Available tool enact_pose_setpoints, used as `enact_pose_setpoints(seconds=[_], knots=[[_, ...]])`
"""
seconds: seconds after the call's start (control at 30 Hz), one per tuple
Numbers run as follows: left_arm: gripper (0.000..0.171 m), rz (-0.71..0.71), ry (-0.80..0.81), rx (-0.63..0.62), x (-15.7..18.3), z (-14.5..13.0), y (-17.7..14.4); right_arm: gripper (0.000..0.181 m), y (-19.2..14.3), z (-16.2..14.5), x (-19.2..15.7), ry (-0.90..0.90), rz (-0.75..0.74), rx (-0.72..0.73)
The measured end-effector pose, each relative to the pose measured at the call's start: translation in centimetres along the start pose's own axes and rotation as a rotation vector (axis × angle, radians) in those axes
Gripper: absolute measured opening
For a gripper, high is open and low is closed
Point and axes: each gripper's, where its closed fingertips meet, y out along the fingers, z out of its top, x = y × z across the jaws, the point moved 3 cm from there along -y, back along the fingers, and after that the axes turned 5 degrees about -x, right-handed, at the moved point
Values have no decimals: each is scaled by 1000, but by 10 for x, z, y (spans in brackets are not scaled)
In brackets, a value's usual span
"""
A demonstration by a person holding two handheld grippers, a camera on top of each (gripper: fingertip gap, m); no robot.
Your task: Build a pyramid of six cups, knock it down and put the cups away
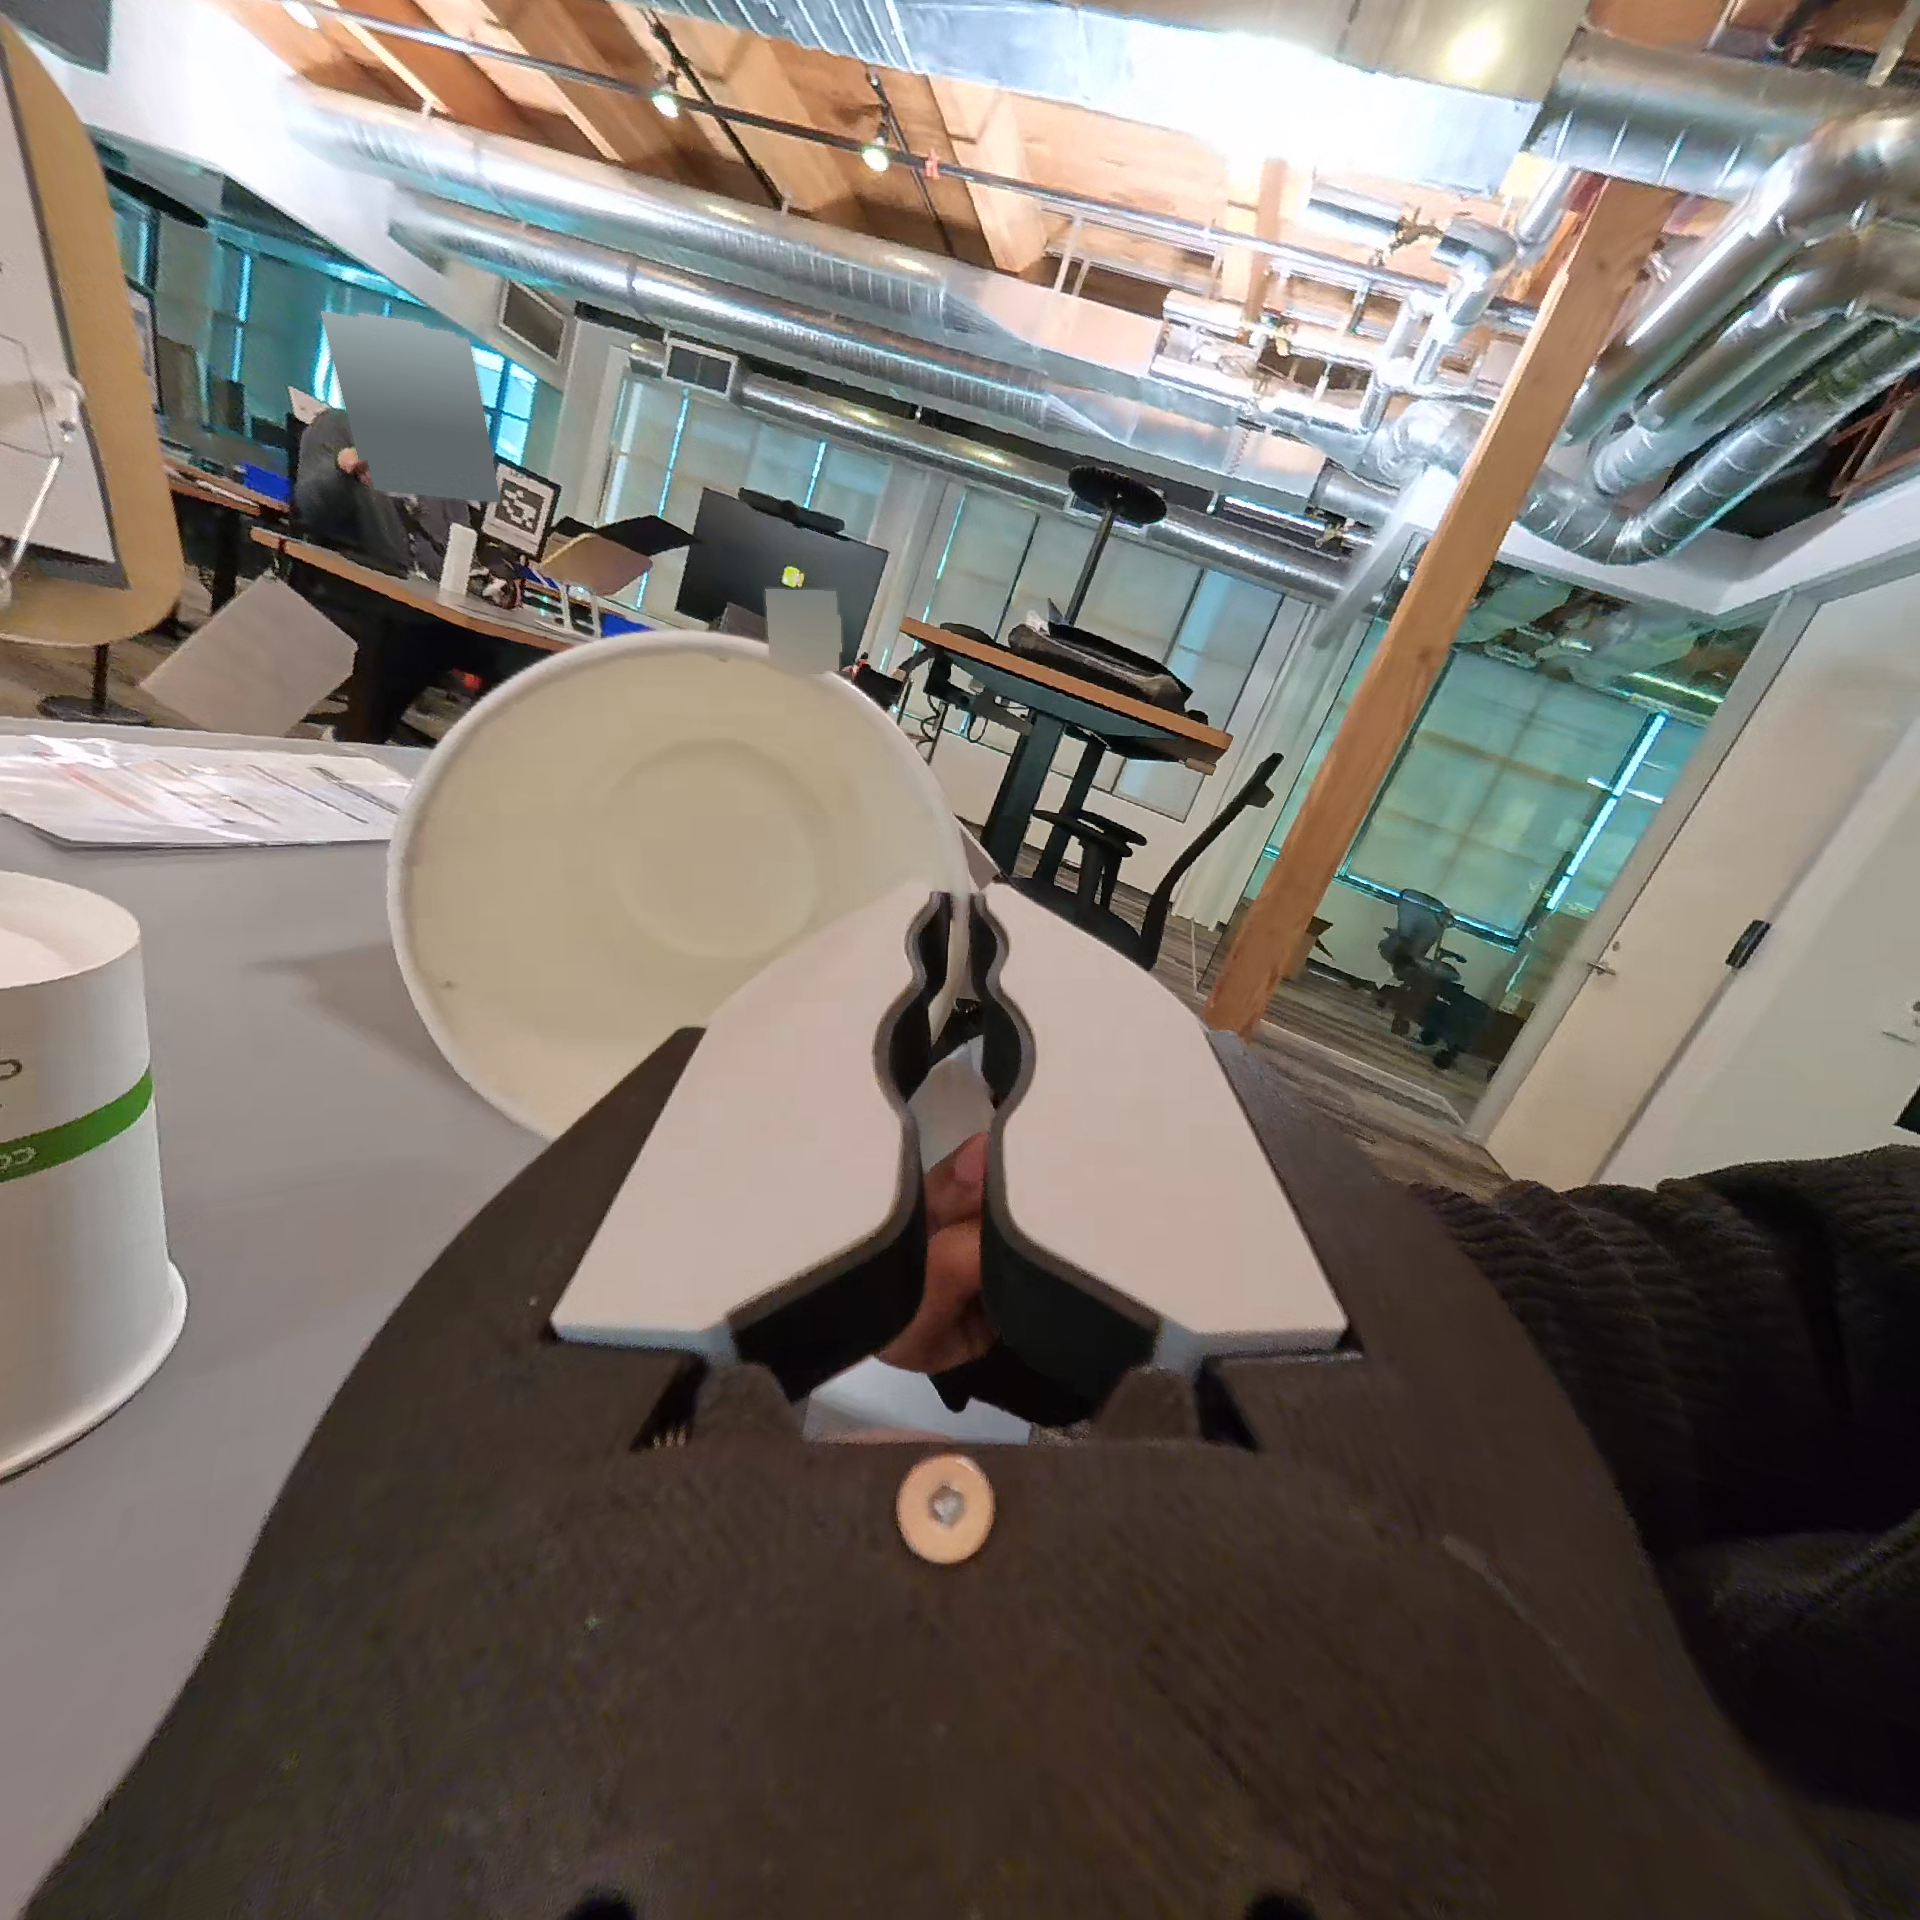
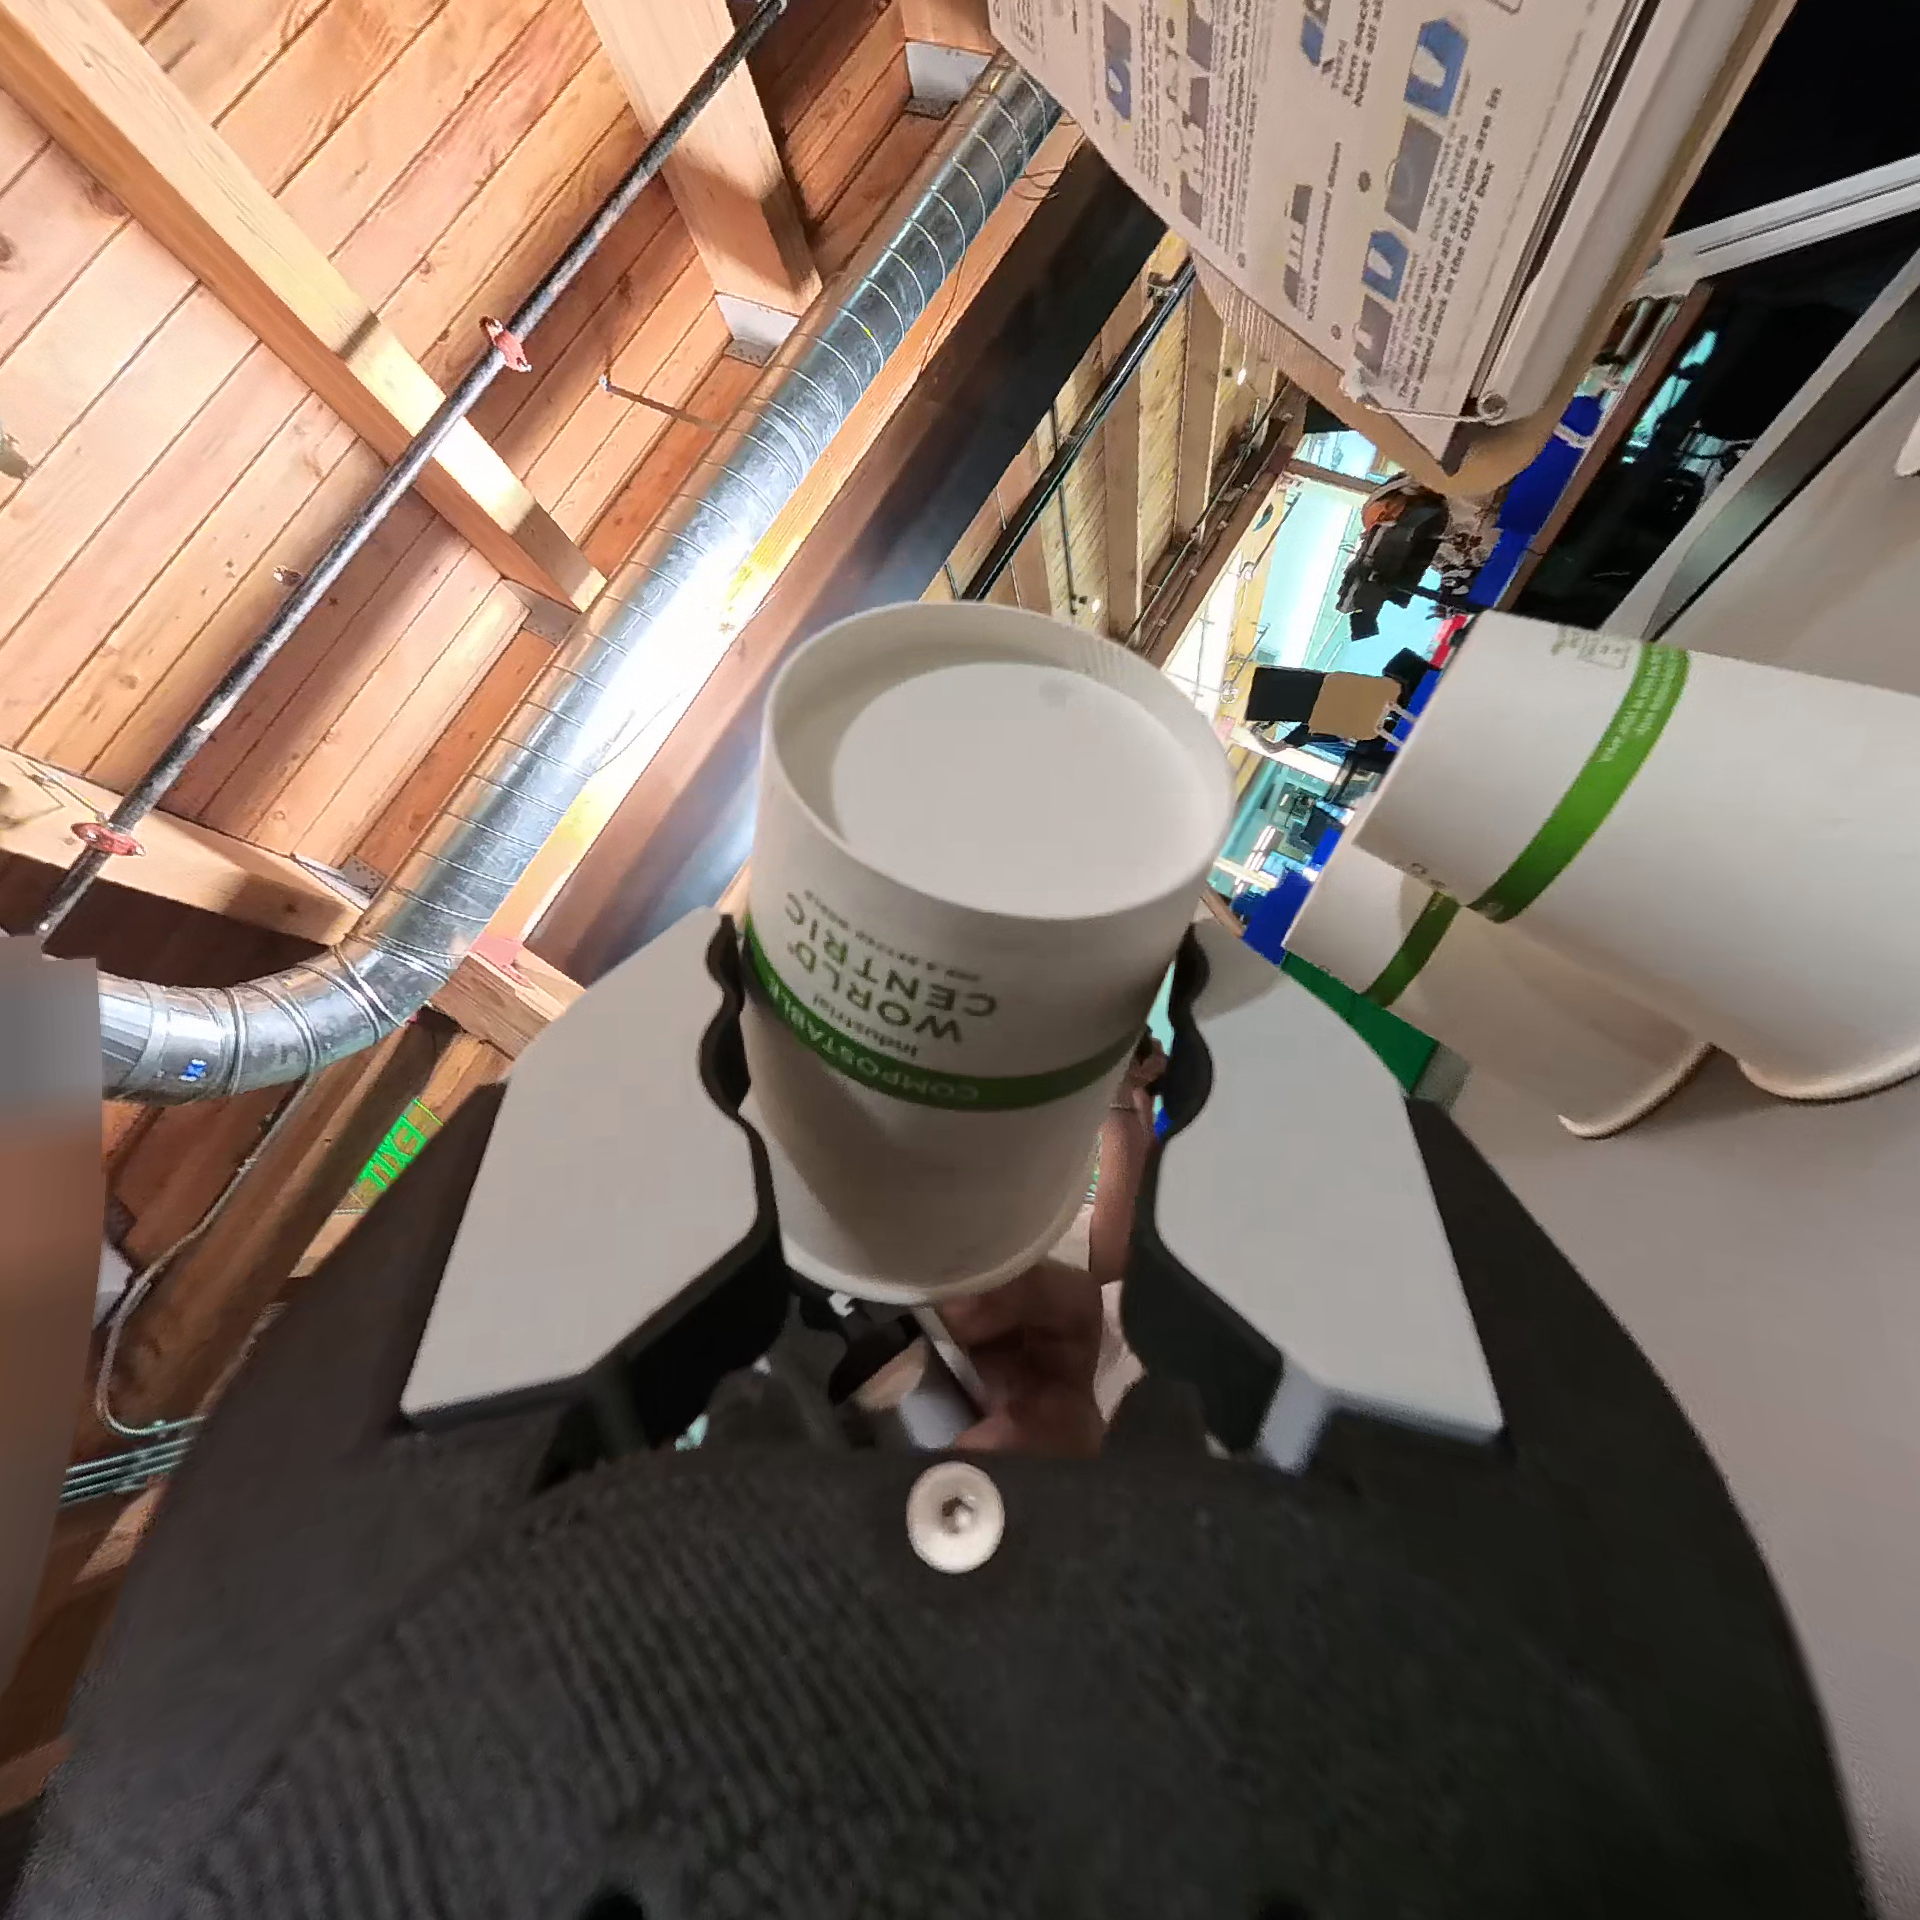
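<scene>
Upturned cup (image 1: 62,1174) on table (image 1: 312,1195), left of tilted cup (image 1: 665,873)

White paper cup (image 1: 665,862) tilted, rim pinched; green-banded cup (image 2: 966,935) gripped — base outward.

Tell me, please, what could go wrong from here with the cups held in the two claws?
1. The left claw pinches only the thin wall of the tilted white cup; it may crease or slip out.
2. The right claw clamps a banded cup close to the upturned cups on the table; a swing could topple them.
</scene>
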Motion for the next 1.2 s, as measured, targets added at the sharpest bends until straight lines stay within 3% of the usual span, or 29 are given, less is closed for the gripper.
enact_pose_setpoints(seconds=[0.4,0.63,0.83,0.93,1.07,1.2], knots=[[5,-81,73,-103,5,-19,2,79,-5,15,-10,-38,61,1],[6,-28,152,-101,3,-25,1,78,-7,23,-22,-228,19,19],[33,102,211,-166,-16,-35,2,78,-16,49,-15,-564,-245,9],[33,200,180,-235,-34,-44,2,78,-14,54,-6,-813,-415,-72],[35,226,50,-303,-50,-53,-1,78,-11,61,16,-1131,-624,-183],[35,355,23,-306,-77,-48,-17,79,-9,70,46,-1212,-740,-272]])
